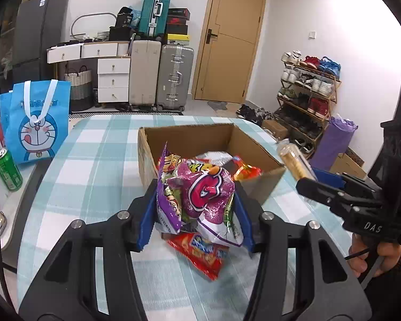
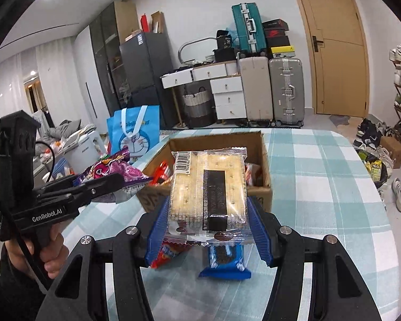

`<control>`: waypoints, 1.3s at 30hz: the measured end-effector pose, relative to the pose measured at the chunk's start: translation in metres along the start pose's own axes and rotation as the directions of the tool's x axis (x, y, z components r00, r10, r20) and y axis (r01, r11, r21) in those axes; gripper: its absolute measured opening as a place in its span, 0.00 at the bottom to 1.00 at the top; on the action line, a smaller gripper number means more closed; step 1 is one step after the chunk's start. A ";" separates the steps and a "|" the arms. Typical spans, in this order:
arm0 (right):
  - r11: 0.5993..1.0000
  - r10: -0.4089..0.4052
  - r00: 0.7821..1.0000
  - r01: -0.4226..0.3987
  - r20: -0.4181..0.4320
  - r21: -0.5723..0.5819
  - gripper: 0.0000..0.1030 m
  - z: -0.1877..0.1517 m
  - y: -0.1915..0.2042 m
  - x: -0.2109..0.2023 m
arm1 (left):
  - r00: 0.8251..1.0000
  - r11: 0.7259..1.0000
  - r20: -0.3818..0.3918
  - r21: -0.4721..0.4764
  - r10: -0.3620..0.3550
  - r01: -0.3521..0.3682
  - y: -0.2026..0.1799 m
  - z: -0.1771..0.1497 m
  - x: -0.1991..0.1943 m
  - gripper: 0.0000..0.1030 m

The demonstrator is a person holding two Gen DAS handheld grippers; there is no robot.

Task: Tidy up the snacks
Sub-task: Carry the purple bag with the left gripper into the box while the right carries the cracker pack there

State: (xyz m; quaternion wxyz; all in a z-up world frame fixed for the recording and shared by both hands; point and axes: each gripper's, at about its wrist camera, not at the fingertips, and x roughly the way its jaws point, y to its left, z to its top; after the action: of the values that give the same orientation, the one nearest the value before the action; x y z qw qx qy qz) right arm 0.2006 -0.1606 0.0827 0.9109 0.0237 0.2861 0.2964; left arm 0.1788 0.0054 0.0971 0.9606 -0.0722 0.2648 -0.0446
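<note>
Purple bag (image 1: pixel 197 200) pinched between left gripper (image 1: pixel 196 211) pads, raised before the box (image 1: pixel 256 144). Cracker pack (image 2: pixel 208 195) clamped in right gripper (image 2: pixel 208 230), also near the box. Below on the table (image 2: pixel 320 187): red pack (image 1: pixel 200 254), blue pack (image 2: pixel 226 263).

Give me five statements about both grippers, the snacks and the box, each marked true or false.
1. The left gripper holds a purple snack bag. True.
2. The right gripper has open, unloaded jaws. False: they are shut on a clear cracker pack.
3. The cardboard box already contains snacks. True.
4. A blue cookie pack lies on the table below the right gripper. True.
5. The box's top is sealed. False: it is open.
</note>
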 end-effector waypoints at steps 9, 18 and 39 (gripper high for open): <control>1.000 -0.003 1.000 0.003 0.009 0.030 0.56 0.027 -0.009 0.017 | 0.999 0.999 -0.005 -0.018 0.049 -0.049 0.006 0.022 0.030 0.47; 0.998 0.021 1.000 -0.022 0.019 0.062 0.56 0.032 -0.016 0.044 | 0.998 0.998 -0.027 -0.008 0.061 -0.062 0.004 0.034 0.068 0.48; 0.993 0.016 0.997 -0.008 -0.073 0.115 0.56 0.041 -0.031 0.109 | 0.995 0.996 -0.060 0.044 0.083 -0.080 -0.005 0.031 0.116 0.51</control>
State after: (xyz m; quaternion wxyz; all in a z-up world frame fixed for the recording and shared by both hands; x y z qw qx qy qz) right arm 0.3110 -0.1209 0.0554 0.8950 0.0665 0.3361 0.2857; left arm 0.2939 -0.0102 0.0661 0.9542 -0.0398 0.2962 -0.0130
